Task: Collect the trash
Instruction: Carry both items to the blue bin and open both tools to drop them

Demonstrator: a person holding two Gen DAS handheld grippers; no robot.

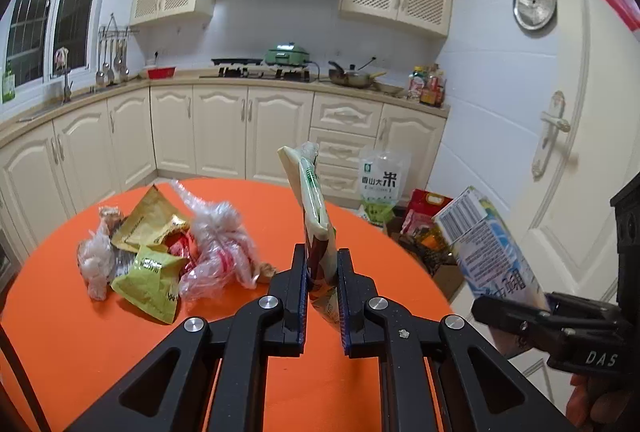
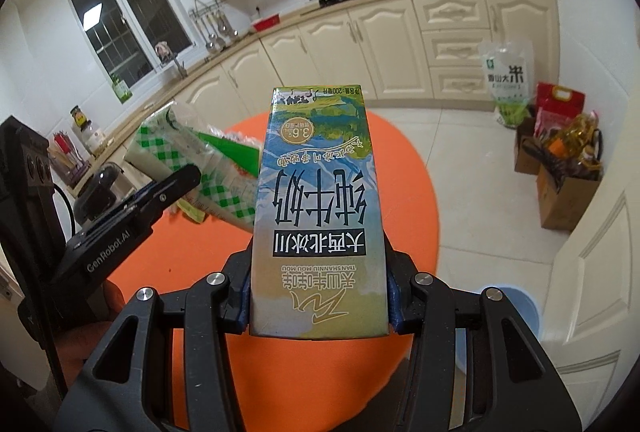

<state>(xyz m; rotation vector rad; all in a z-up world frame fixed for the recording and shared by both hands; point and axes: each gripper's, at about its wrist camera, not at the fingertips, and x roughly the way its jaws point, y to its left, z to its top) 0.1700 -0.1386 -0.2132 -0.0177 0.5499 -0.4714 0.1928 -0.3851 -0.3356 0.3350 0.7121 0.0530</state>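
trash is being lifted off the orange table point(image 1: 72, 344): a wrapper point(image 1: 314, 232) is pinched in the left gripper point(image 1: 323, 296), a milk carton point(image 2: 320, 208) clamped in the right gripper point(image 2: 319, 306). a bin is needed next; a wrapper pile point(image 1: 160, 252) remains near the table's left edge.

left gripper point(image 1: 323, 296): black linkage arms, silver pivot screws, blue pads | right gripper point(image 2: 319, 308): same build | lettering: "DAS", "GenRobot.AI"

2 grippers, left gripper point(image 1: 323, 292) and right gripper point(image 2: 318, 302); 1 milk carton point(image 2: 320, 216); 1 checked wrapper point(image 1: 316, 228); 2 yellow-green packets point(image 1: 152, 276); 1 orange table point(image 1: 80, 332).
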